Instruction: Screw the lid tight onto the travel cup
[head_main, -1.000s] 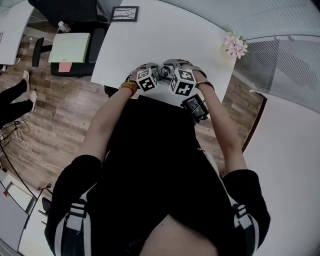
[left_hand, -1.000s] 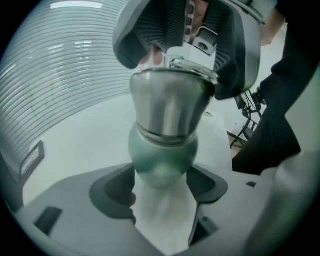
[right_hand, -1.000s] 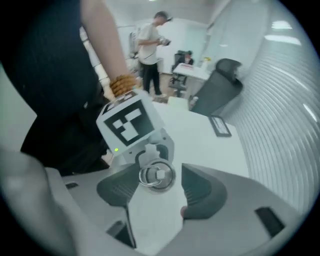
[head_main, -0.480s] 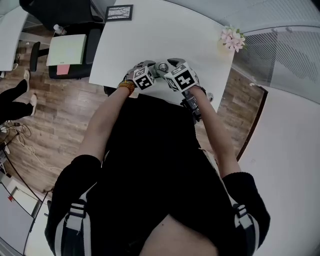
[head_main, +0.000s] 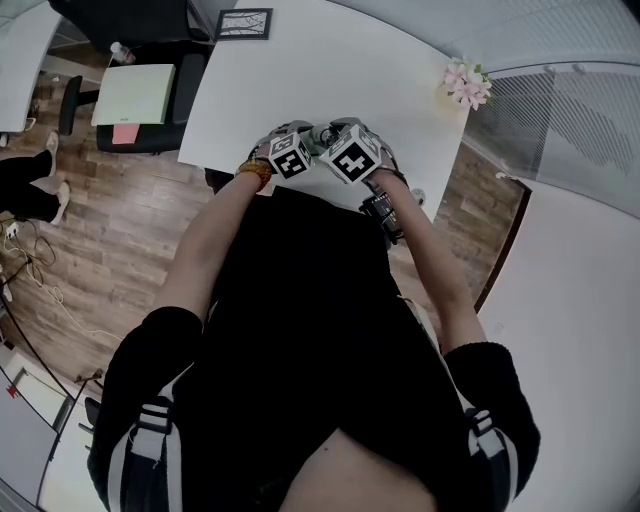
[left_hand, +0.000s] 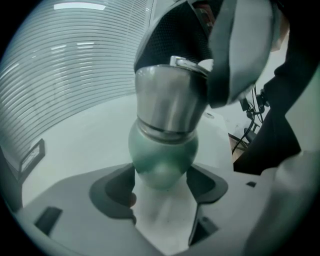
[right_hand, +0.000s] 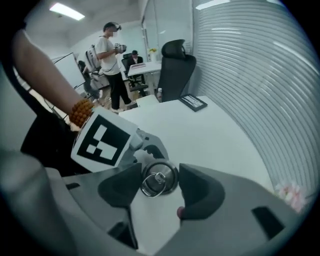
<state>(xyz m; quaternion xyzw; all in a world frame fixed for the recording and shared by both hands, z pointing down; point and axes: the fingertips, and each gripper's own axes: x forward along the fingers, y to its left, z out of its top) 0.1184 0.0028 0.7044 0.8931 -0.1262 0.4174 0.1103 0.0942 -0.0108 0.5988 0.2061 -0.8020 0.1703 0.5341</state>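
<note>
The travel cup stands on the white table (head_main: 330, 70), with a green body (left_hand: 162, 160) and a steel lid (left_hand: 170, 100) on top. My left gripper (left_hand: 161, 175) is shut on the green body, one pad pressed on each side. From above, my right gripper (right_hand: 157, 182) reaches down over the lid (right_hand: 159, 178), which carries a wire ring. Its jaws have just been closing, and both pads now touch the lid's rim. In the head view the two marker cubes (head_main: 290, 158) (head_main: 350, 155) sit side by side at the table's near edge and hide most of the cup.
A framed picture (head_main: 247, 24) lies at the table's far left, pink flowers (head_main: 468, 85) at its far right. An office chair with a green sheet (head_main: 140, 95) stands left of the table. A person (right_hand: 111, 60) stands in the background. A slatted wall lies behind.
The right gripper has rolled about its own axis over the lid, so its marker cube now shows a turned face. The left gripper and the cup have stayed put.
</note>
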